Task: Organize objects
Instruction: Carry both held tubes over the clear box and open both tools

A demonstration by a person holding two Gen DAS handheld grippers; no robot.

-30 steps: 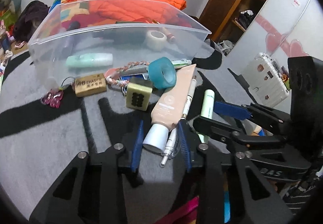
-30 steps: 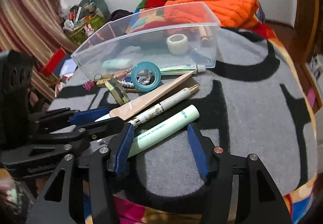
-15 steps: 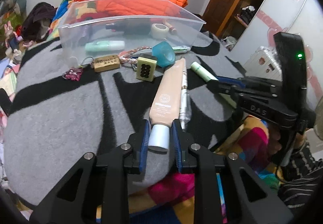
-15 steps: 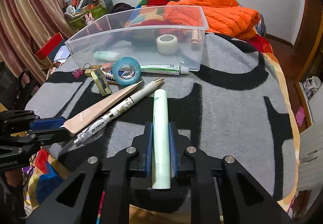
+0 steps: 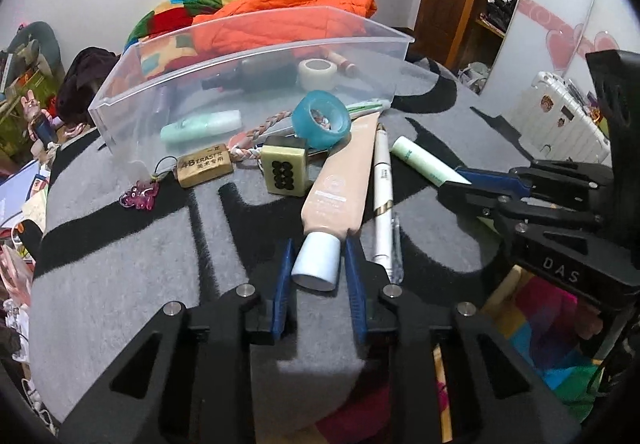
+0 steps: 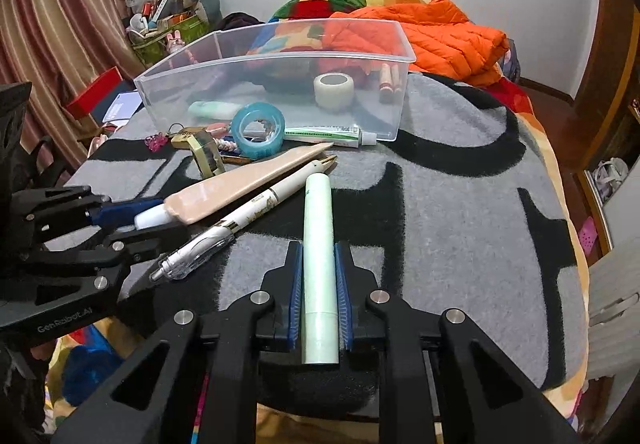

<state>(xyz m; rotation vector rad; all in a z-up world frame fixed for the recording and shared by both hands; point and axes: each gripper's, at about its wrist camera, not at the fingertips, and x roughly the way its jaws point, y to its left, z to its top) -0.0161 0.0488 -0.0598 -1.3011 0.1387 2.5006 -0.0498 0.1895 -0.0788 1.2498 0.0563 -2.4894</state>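
My left gripper [image 5: 316,264] is shut on the white cap of a beige cream tube [image 5: 342,179], which slants up from the grey rug; it also shows in the right wrist view [image 6: 240,185]. My right gripper [image 6: 318,284] is shut on a pale green tube [image 6: 318,228], also seen from the left wrist [image 5: 424,165]. A clear plastic bin [image 5: 256,23] stands behind, holding a white tape roll [image 5: 318,73], a mint tube [image 5: 204,125] and a dark bottle. A white pen [image 5: 382,199] lies between the two tubes.
A teal tape roll [image 5: 322,117], a mahjong tile [image 5: 284,169], a wooden eraser block [image 5: 204,165], a braided cord, a pink charm [image 5: 140,195] and a toothpaste tube [image 6: 328,133] lie in front of the bin. Orange bedding [image 6: 440,31] is behind.
Both grippers closed from open onto their tubes, left on the cream tube's cap, right on the green tube. The green tube swung round in line with the right fingers.
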